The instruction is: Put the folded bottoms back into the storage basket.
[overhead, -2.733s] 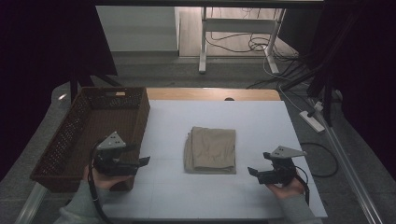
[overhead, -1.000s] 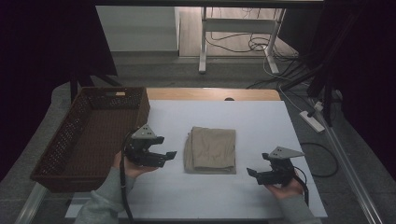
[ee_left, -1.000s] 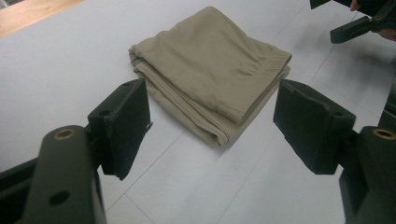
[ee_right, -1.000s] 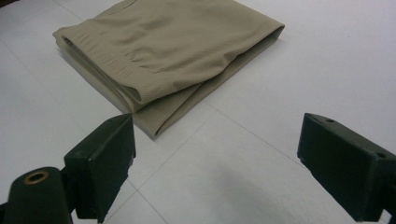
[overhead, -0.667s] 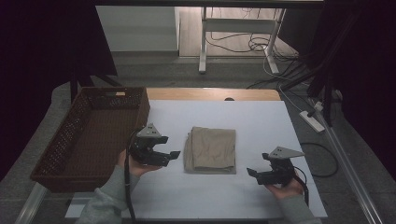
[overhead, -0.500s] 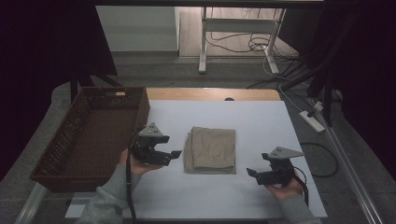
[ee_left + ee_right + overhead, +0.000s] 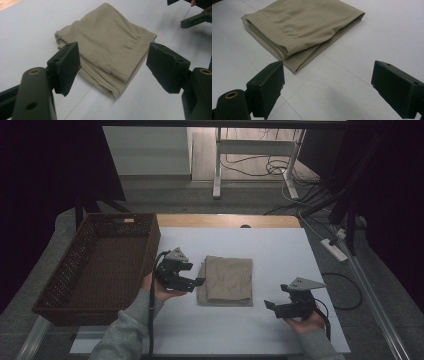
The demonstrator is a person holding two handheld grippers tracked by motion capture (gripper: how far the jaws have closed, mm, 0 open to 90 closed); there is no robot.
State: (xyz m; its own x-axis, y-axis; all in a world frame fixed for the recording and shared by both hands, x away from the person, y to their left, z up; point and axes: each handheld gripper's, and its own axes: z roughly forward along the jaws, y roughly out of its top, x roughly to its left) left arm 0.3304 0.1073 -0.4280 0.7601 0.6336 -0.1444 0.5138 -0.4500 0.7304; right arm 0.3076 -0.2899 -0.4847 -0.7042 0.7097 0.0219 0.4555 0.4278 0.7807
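A folded beige cloth (image 7: pixel 227 280) lies flat in the middle of the white table (image 7: pixel 280 245). My left gripper (image 7: pixel 193 275) is open just off the cloth's left edge, jaws pointing at it. In the left gripper view the cloth (image 7: pixel 105 47) lies right in front of the open left gripper (image 7: pixel 113 62), its near corner between the jaws. My right gripper (image 7: pixel 275 297) is open at the front right, a short way from the cloth. In the right gripper view the cloth (image 7: pixel 304 22) lies ahead and to the left of the right gripper (image 7: pixel 328 82), with bare table between the jaws.
A brown woven basket (image 7: pixel 150 245), with nothing in it, stands along the table's left side, close behind the left hand. The other gripper's jaw (image 7: pixel 195 20) shows at the top right of the left gripper view. A power strip (image 7: pixel 336 250) and cables lie on the floor to the right.
The left gripper has moved right, from beside the basket up to the cloth's left edge. The right gripper and the cloth have stayed put.
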